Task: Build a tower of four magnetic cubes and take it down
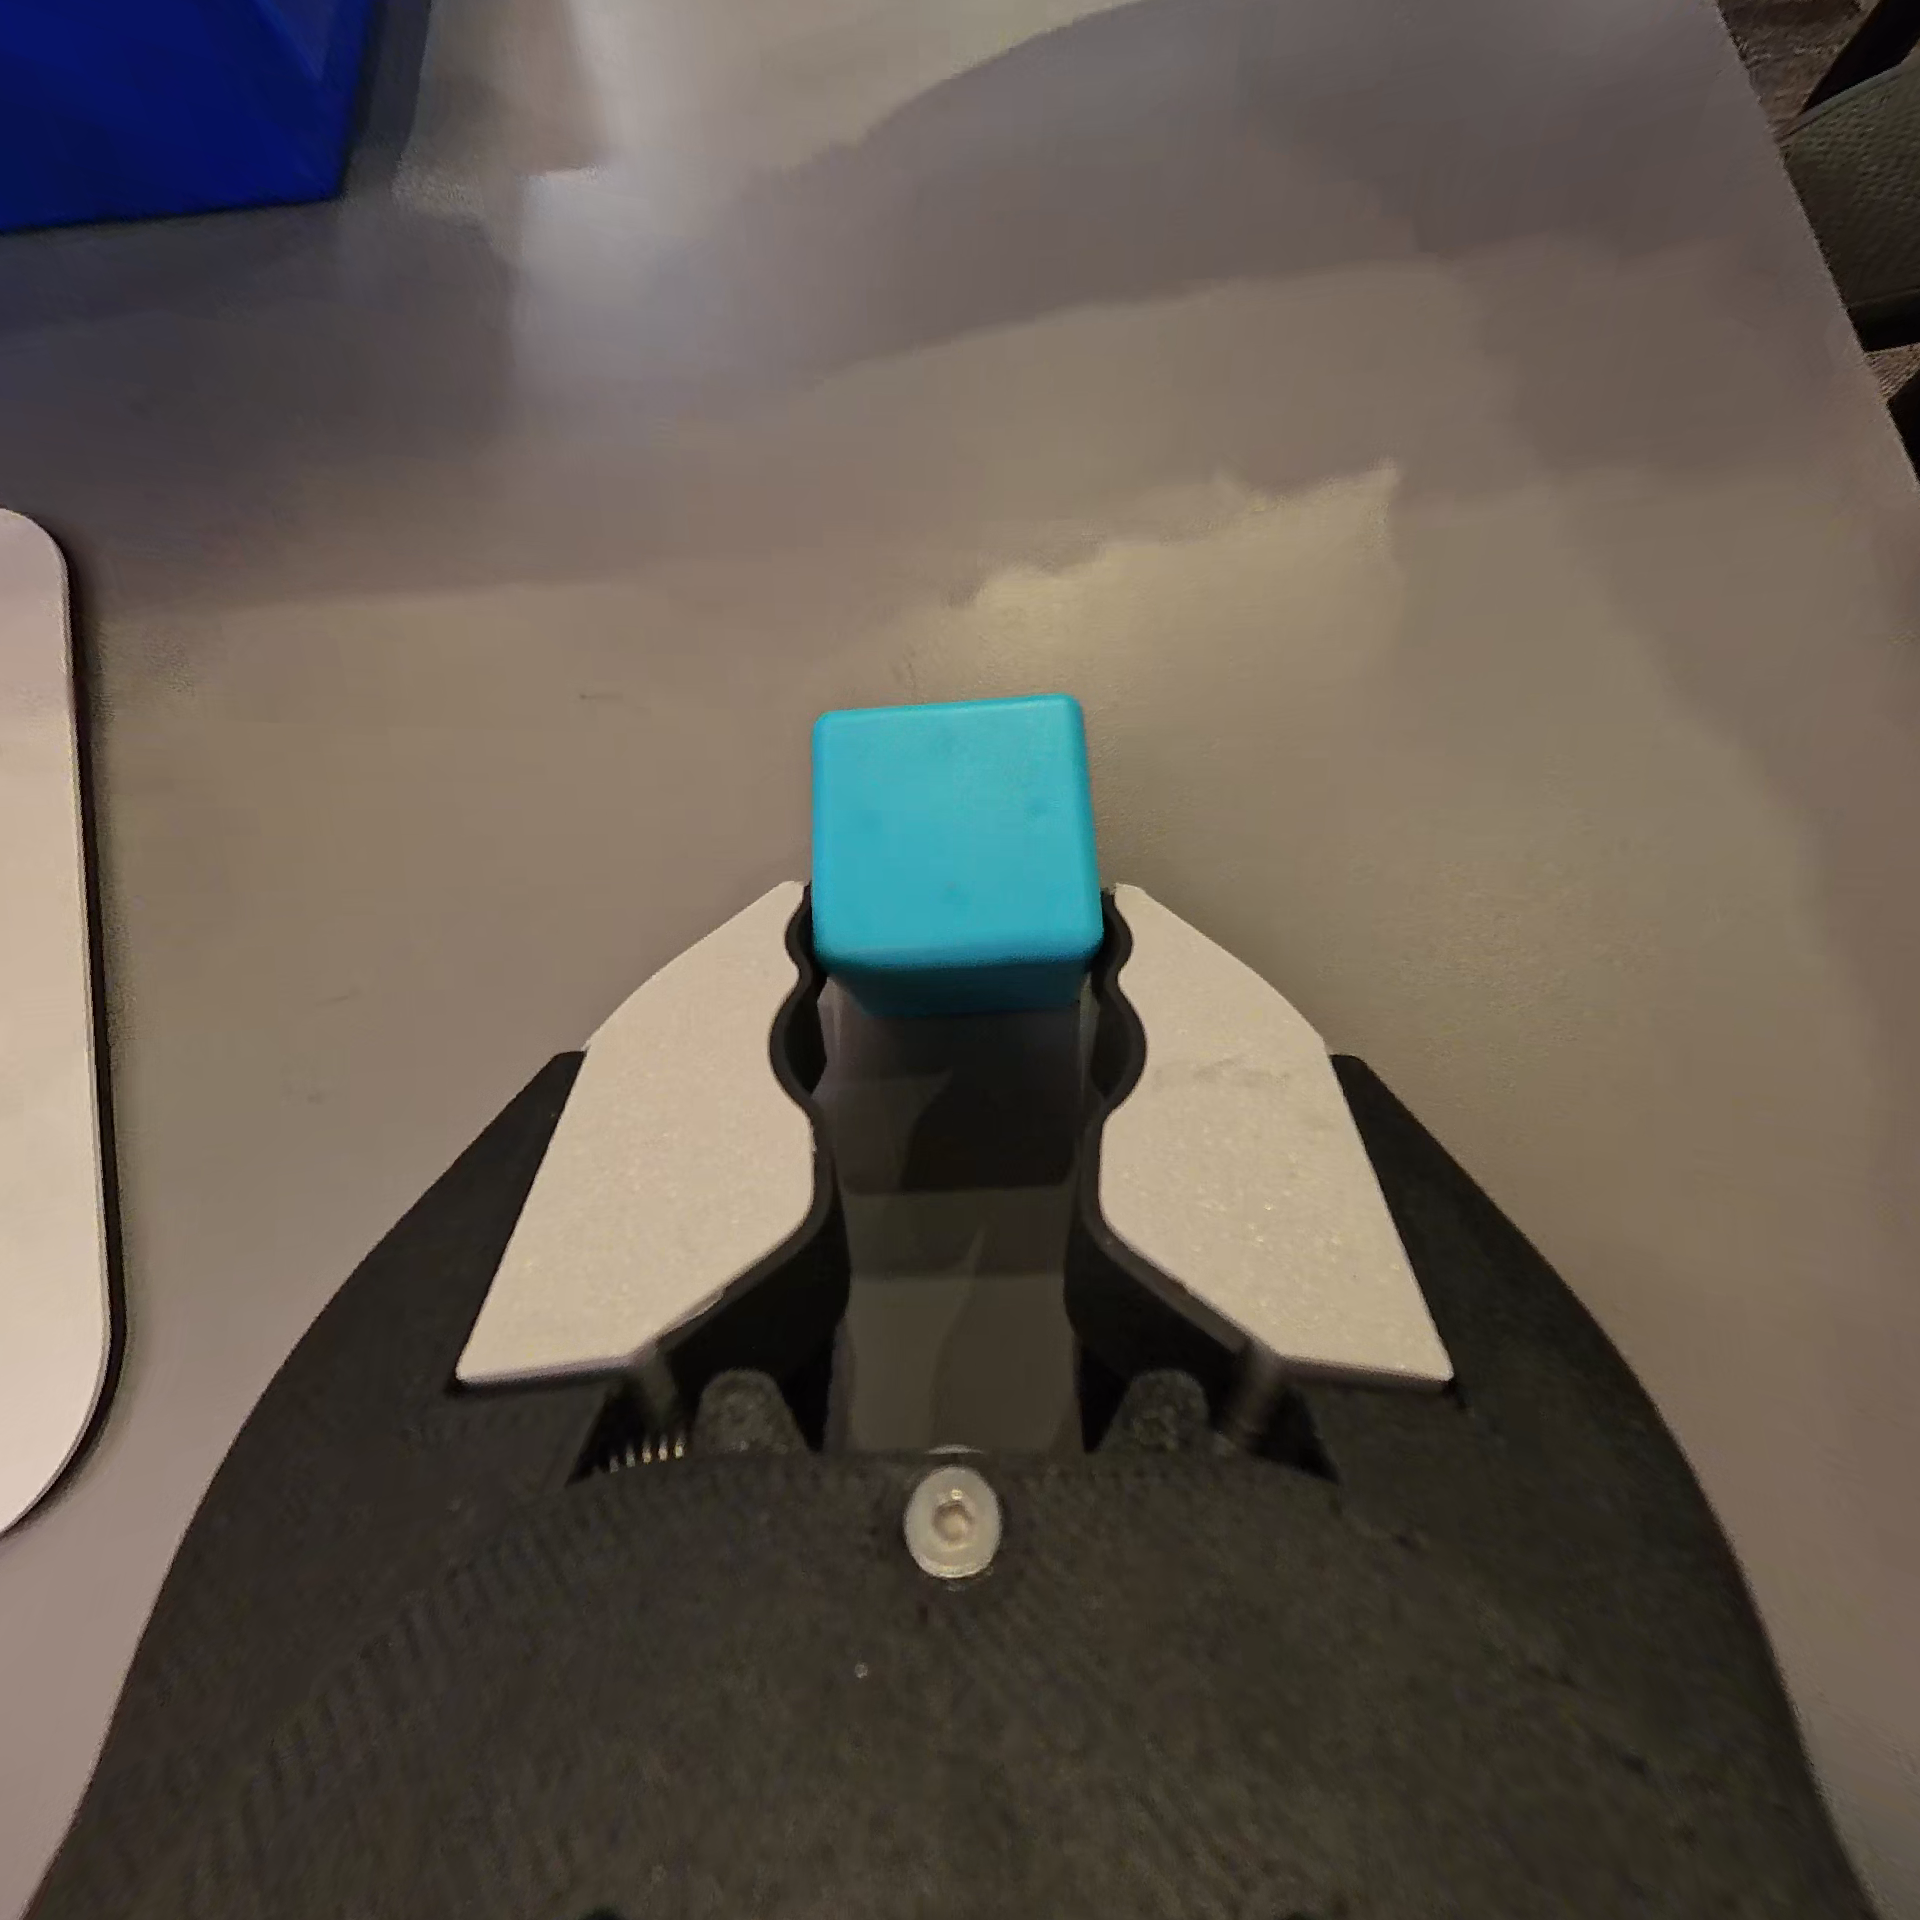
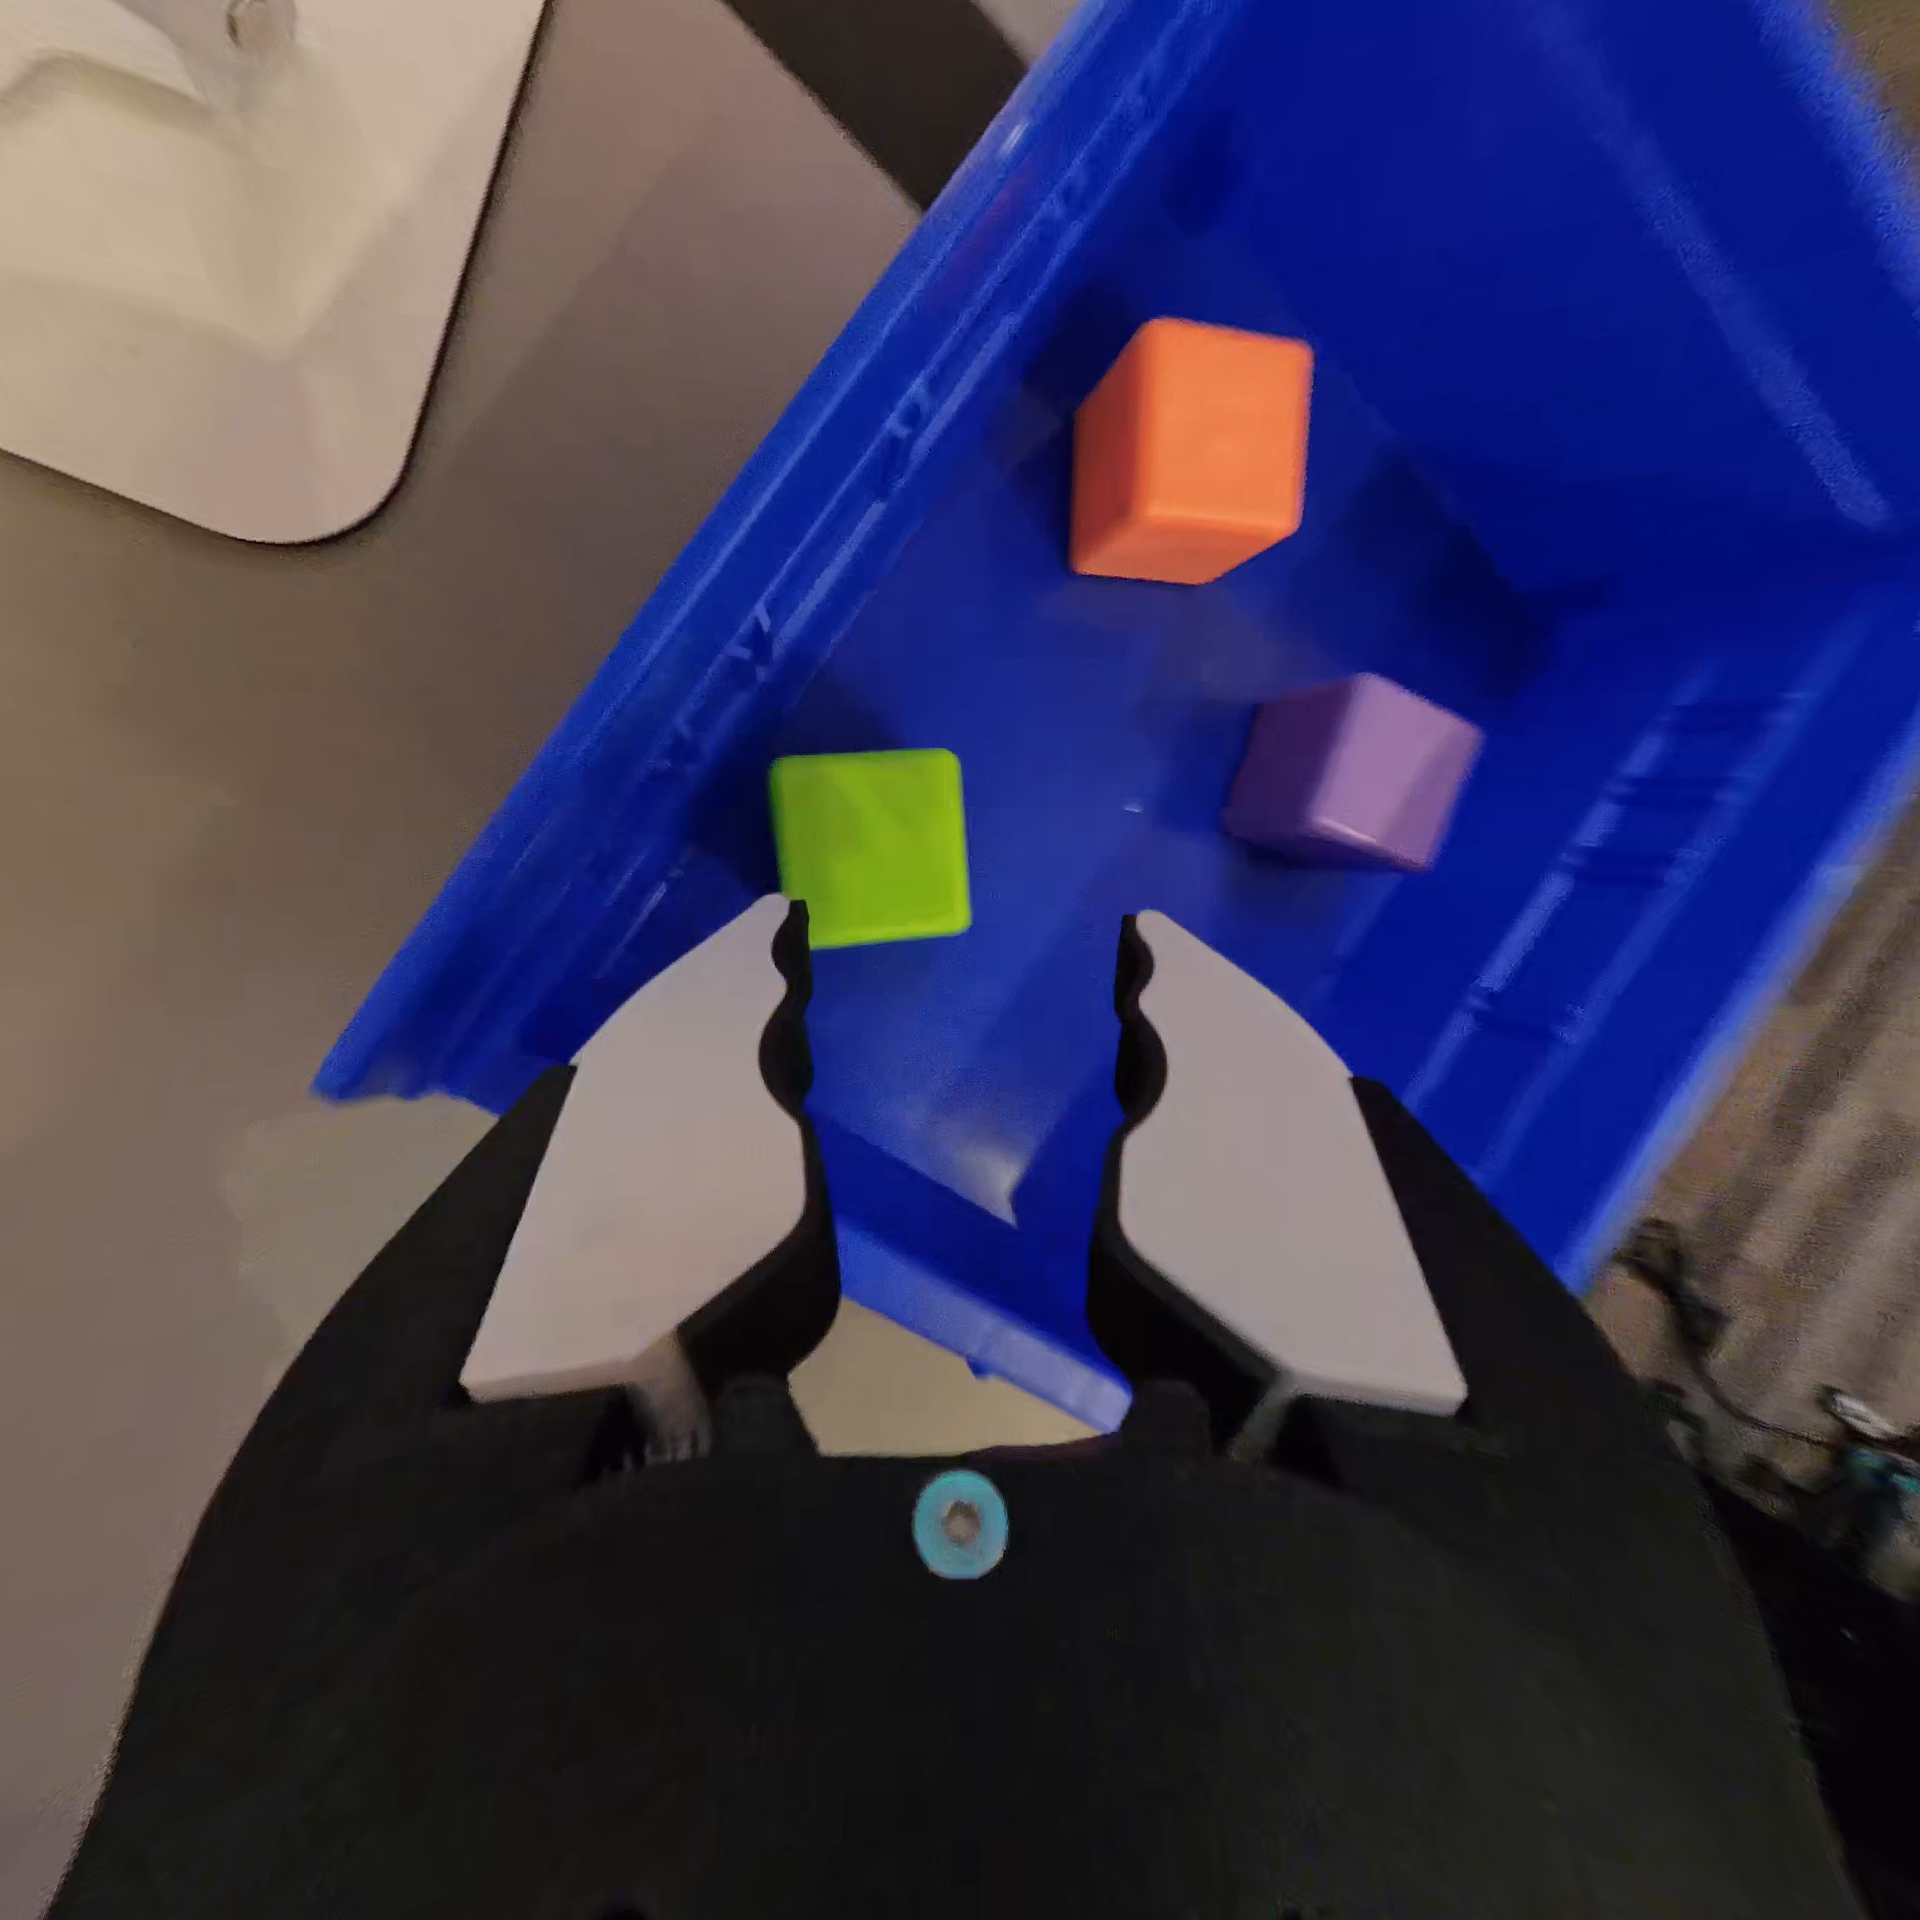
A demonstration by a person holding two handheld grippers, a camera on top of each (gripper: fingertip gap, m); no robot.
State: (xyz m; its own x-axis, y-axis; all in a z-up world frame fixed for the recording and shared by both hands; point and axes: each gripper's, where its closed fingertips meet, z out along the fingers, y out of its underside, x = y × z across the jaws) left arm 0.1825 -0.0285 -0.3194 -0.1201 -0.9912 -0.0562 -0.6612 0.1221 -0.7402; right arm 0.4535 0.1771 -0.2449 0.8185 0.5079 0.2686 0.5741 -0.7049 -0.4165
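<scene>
My left gripper (image 1: 954, 940) is shut on a teal cube (image 1: 951, 847), pinched between the fingertips above the grey table (image 1: 1351, 831). My right gripper (image 2: 961, 930) is open and empty, hovering over a blue bin (image 2: 1621, 883). Inside the bin lie a green cube (image 2: 873, 847) just past my left fingertip, a purple cube (image 2: 1351, 774) to the right, and an orange cube (image 2: 1195, 452) farther in. The right wrist view is blurred by motion.
A white rounded slab (image 1: 42, 987) lies at the table's left edge; it also shows in the right wrist view (image 2: 229, 260). The blue bin's corner (image 1: 177, 94) shows far left. The table edge runs along the right (image 1: 1818, 416), with carpet beyond. There is about 35 cm between the tips of the two grippers.
</scene>
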